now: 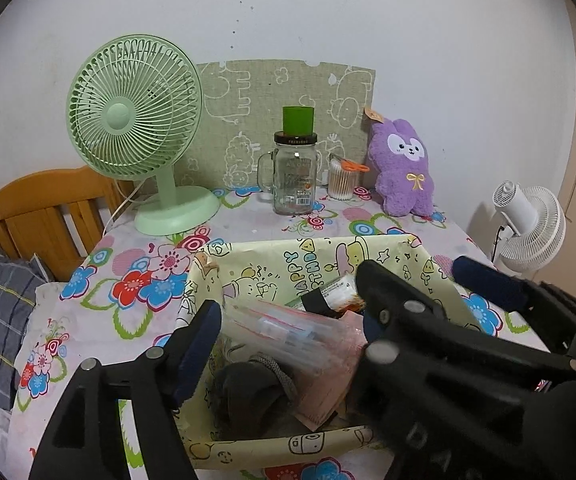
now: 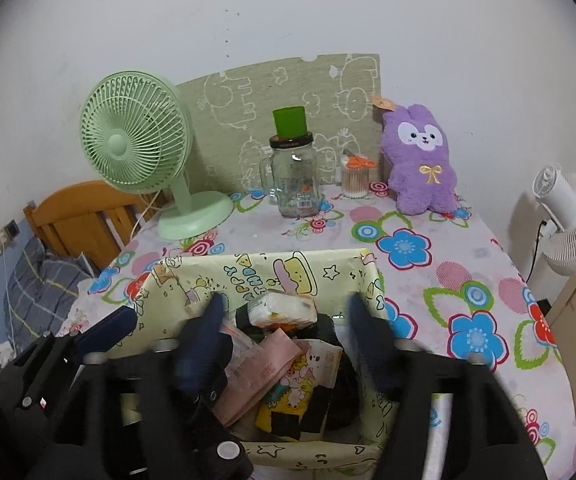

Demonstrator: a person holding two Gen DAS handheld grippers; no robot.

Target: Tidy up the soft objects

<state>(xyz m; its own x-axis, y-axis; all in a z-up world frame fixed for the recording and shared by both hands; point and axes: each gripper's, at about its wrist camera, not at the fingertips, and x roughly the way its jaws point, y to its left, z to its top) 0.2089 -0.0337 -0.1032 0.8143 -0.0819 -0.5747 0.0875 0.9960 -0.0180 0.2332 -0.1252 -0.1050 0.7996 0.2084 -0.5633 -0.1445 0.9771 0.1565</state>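
Over the yellow cartoon-print paper box [image 1: 247, 268] of soft packets, left gripper [image 1: 288, 312] and right gripper [image 2: 283, 308] stand wide, empty; lift both straight clear, avoiding the white tissue pack [image 2: 281, 310].

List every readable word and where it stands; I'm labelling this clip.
"HAPPY": inner wall of the box; the line under it is partly hidden.
Jar: embossed word, lid print and sticker too blurred to read.
Packets in the box: print too small to read.
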